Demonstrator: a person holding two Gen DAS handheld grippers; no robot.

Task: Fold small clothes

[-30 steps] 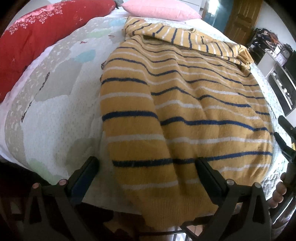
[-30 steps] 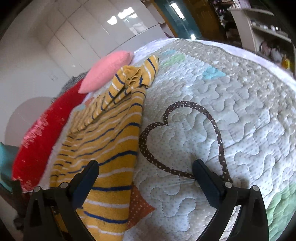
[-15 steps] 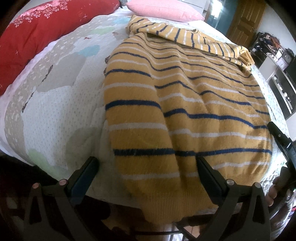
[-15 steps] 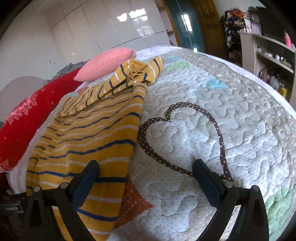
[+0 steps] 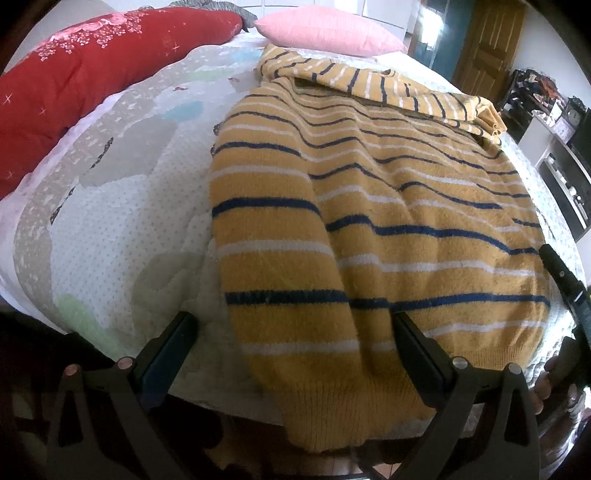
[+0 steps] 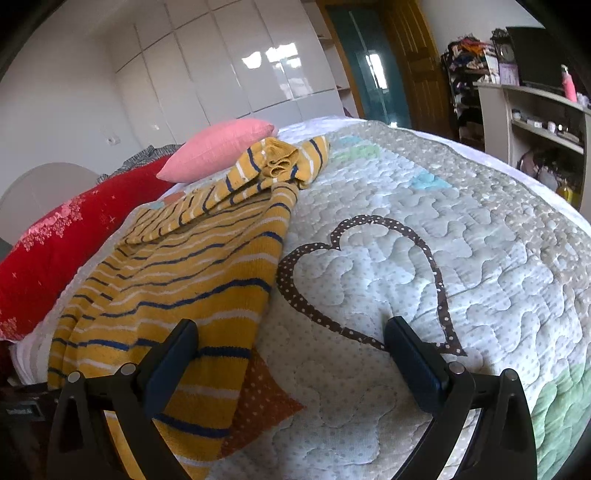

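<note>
A yellow sweater [image 5: 388, 221] with navy and white stripes lies flat on the quilted bed, one sleeve folded across its top and its hem hanging over the near edge. My left gripper [image 5: 291, 332] is open at the hem, its fingers to either side of the sweater's left part. In the right wrist view the sweater [image 6: 177, 280] lies to the left. My right gripper [image 6: 291, 343] is open and empty over the sweater's right edge and the quilt. The right gripper's finger also shows at the right of the left wrist view [image 5: 561, 273].
A quilt [image 6: 424, 295] with a brown heart outline covers the bed. A red bolster [image 5: 81, 74] and a pink pillow [image 5: 325, 33] lie at the far end. Shelves and a desk [image 6: 535, 110] stand to the right. White wardrobe doors are behind.
My left gripper has moved forward and slightly lower toward the hem. My right gripper has levelled out and shifted so the sweater's edge sits by its left finger.
</note>
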